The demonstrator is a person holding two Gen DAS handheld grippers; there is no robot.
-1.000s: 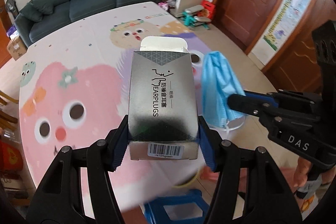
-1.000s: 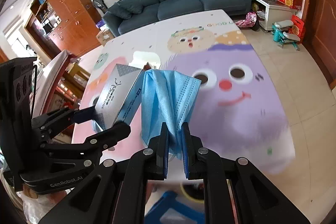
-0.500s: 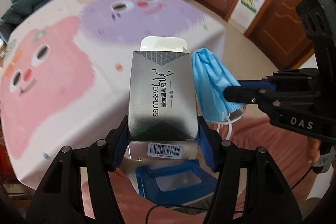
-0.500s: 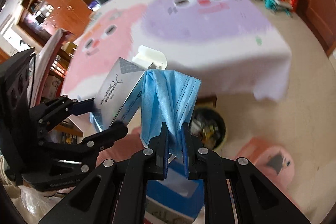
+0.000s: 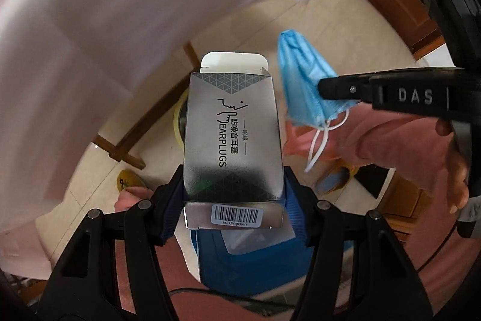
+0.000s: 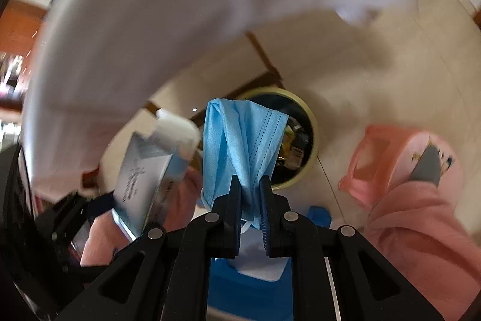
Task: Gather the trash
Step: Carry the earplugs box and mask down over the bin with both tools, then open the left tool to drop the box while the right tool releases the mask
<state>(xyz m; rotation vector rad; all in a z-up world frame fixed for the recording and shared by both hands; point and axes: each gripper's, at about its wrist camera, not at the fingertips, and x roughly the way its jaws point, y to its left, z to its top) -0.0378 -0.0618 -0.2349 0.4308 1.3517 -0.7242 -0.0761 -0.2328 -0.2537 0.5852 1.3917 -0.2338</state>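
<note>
A: While both pieces of trash hang above the floor, where is each? The box point(image 5: 233, 137) sits upright between the pads of the left gripper point(image 5: 234, 200), clamped across its lower sides, flap end away from the camera. The mask point(image 6: 243, 143) is folded and pinched at its lower edge by the right gripper point(image 6: 250, 200), whose jaws are all but closed on the cloth; its ear loops point(image 5: 321, 137) dangle free.

B: And the target?

A: The bin point(image 6: 309, 122), yellow-rimmed and already holding rubbish, stands on the tiled floor under the edge of the tablecloth point(image 6: 180, 5). In the right view the mask hangs in front of the bin's mouth; in the left view the box hides most of the rim.

B: How should the drop be done?

A: Probably centre each item over the mouth before letting go. The mask is light and may drift, so it should be lowered close to the rim. The box is rigid and will fall straight; the hanging cloth and the pink stool point(image 6: 402, 158) beside the bin are best avoided.
</note>
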